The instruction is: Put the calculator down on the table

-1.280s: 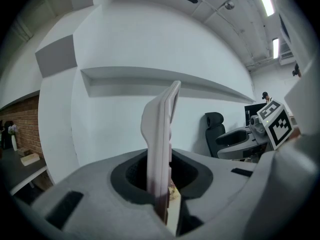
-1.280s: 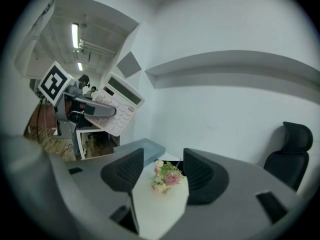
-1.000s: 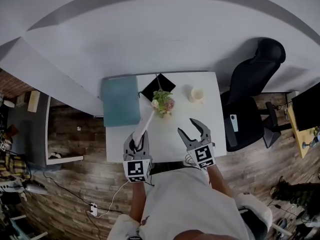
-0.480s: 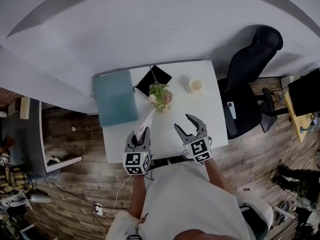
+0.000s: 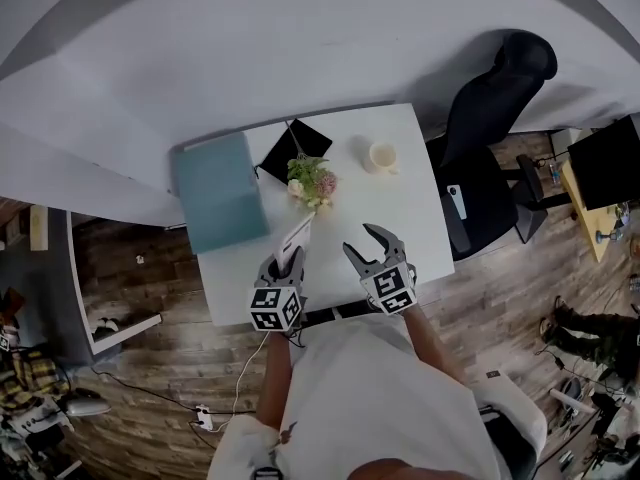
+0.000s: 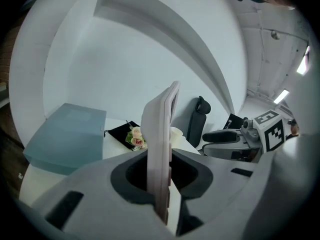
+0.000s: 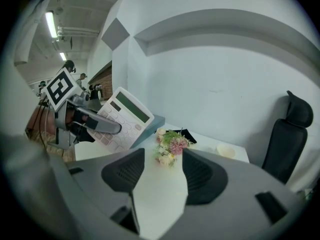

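The white calculator is tilted up over the near part of the white table, its lower end gripped in my left gripper. In the left gripper view the calculator shows edge-on, pinched between the pads. From the right gripper view its keys and display face right. My right gripper hovers beside it to the right; its jaws have just been closing, but a gap remains and nothing is between them.
A teal box sits at the table's left. At the back are a black pouch, a small bunch of flowers and a cup. A black office chair stands to the right.
Both grippers have sunk toward the table, the left still carrying the calculator, which has rolled. The right jaws stand a little narrower.
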`<action>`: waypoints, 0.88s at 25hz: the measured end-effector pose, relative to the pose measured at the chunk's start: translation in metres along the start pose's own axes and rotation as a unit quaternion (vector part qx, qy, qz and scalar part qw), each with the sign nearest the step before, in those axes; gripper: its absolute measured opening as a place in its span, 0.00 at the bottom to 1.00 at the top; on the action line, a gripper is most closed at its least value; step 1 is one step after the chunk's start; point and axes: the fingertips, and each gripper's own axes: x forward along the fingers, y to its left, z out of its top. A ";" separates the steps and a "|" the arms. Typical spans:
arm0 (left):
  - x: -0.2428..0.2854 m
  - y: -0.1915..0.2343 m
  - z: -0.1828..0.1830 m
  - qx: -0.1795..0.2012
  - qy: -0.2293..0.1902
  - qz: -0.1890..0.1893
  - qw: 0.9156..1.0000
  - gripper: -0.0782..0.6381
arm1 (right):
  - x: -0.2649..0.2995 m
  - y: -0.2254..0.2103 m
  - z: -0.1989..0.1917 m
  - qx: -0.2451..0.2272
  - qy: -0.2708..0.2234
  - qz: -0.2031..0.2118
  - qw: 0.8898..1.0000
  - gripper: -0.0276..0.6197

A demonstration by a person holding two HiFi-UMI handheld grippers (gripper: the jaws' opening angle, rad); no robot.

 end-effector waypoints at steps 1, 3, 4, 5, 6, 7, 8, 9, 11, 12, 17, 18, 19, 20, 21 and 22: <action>0.003 0.000 -0.004 -0.005 0.005 -0.003 1.000 0.21 | 0.001 0.000 -0.004 0.000 0.004 0.001 1.000 0.41; 0.009 -0.001 -0.013 -0.017 0.014 -0.012 1.000 0.21 | 0.003 0.000 -0.012 -0.005 0.013 0.002 1.000 0.41; 0.013 -0.002 -0.017 -0.023 0.019 -0.016 0.999 0.21 | 0.004 0.000 -0.016 -0.006 0.018 0.002 1.000 0.41; 0.015 -0.002 -0.021 -0.029 0.025 -0.020 0.999 0.21 | 0.005 0.001 -0.019 -0.005 0.021 0.004 1.000 0.41; 0.018 -0.003 -0.025 -0.035 0.030 -0.022 0.999 0.21 | 0.006 0.002 -0.022 -0.003 0.024 0.006 1.000 0.41; 0.020 -0.003 -0.029 -0.040 0.035 -0.024 0.998 0.21 | 0.007 0.004 -0.025 -0.001 0.027 0.008 1.000 0.41; 0.022 -0.003 -0.032 -0.045 0.039 -0.026 0.998 0.21 | 0.008 0.004 -0.028 -0.001 0.031 0.009 0.999 0.40; 0.024 -0.003 -0.035 -0.050 0.043 -0.027 0.997 0.21 | 0.009 0.004 -0.030 -0.002 0.035 0.010 0.999 0.40; 0.028 -0.005 -0.041 -0.058 0.050 -0.030 0.997 0.21 | 0.010 0.004 -0.034 0.001 0.041 0.012 0.999 0.40; 0.030 -0.006 -0.044 -0.061 0.054 -0.032 0.996 0.21 | 0.010 0.004 -0.036 0.003 0.044 0.013 0.999 0.40; 0.038 -0.008 -0.057 -0.065 0.076 -0.039 0.994 0.21 | 0.015 0.005 -0.050 0.010 0.058 0.019 0.998 0.40; 0.040 -0.008 -0.059 -0.066 0.080 -0.041 0.994 0.21 | 0.015 0.006 -0.053 0.011 0.062 0.021 0.998 0.40; 0.041 -0.008 -0.062 -0.069 0.084 -0.042 0.993 0.21 | 0.016 0.006 -0.055 0.011 0.065 0.022 0.998 0.40; 0.042 -0.008 -0.065 -0.072 0.088 -0.044 0.993 0.21 | 0.017 0.007 -0.057 0.012 0.068 0.024 0.997 0.40; 0.043 -0.008 -0.068 -0.076 0.091 -0.046 0.992 0.21 | 0.018 0.008 -0.060 0.013 0.071 0.025 0.997 0.40; 0.045 -0.009 -0.071 -0.080 0.094 -0.047 0.991 0.21 | 0.019 0.009 -0.062 0.015 0.073 0.027 0.997 0.40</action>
